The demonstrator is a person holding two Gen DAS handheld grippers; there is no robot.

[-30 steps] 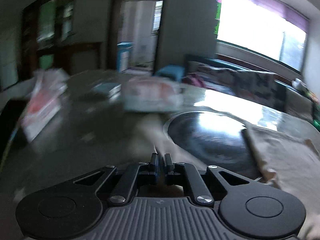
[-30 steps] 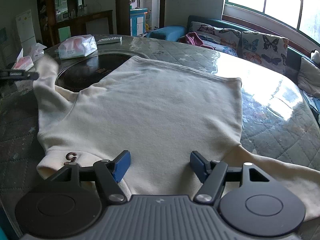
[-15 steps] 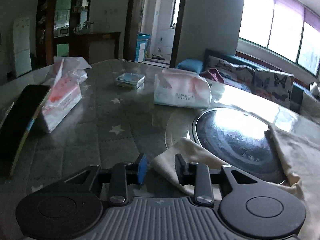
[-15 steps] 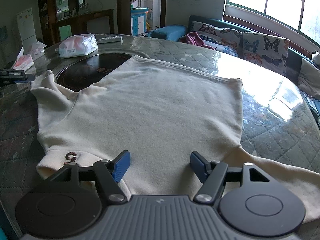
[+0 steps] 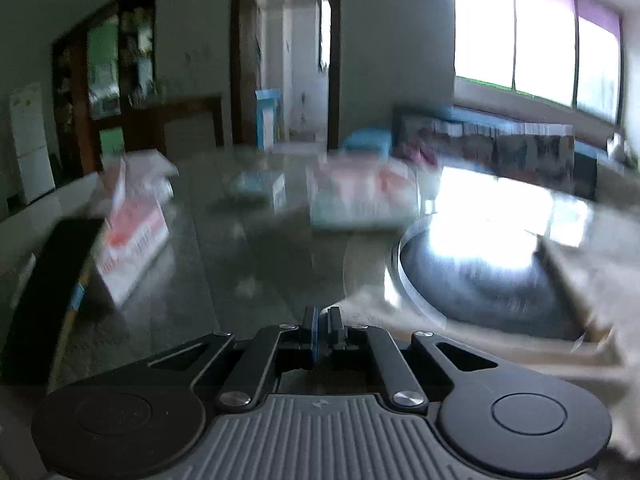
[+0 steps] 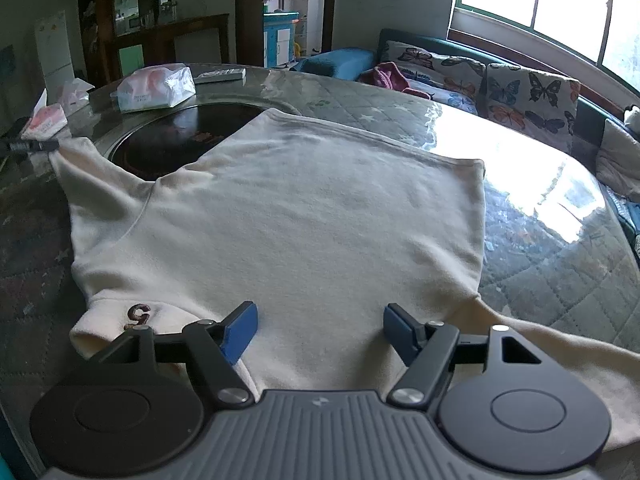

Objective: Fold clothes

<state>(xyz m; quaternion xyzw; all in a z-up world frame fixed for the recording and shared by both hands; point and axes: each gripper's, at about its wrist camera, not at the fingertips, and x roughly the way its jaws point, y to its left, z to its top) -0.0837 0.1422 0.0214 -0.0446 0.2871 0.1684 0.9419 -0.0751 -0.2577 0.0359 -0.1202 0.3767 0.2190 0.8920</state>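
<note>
Left gripper (image 5: 321,322): jaws clenched together after closing in the last half second; the right wrist view shows its tip (image 6: 38,146) at the end of the cream sweater's sleeve, so it seems to pinch the cuff, though its own blurred view does not show cloth between the pads.
Right gripper (image 6: 320,326): jaws released and spread wide, having eased a little further apart; blue pads (image 6: 240,330) stand just over the fabric near the collar, nothing clamped.
Cream long-sleeved sweater (image 6: 304,216): spread flat on the table, collar with a dark embroidered mark (image 6: 138,314) nearest the right gripper, hem at the far side, one sleeve stretched toward the left gripper.
Round glass-topped table with quilted cover (image 6: 540,184): carries the sweater.
Dark round inset disc (image 6: 176,140): partly under the sweater.
Soft tissue pack in clear plastic (image 6: 154,88): beyond the disc.
Butterfly-print sofa cushions (image 6: 520,88): behind the table, under the window.
</note>
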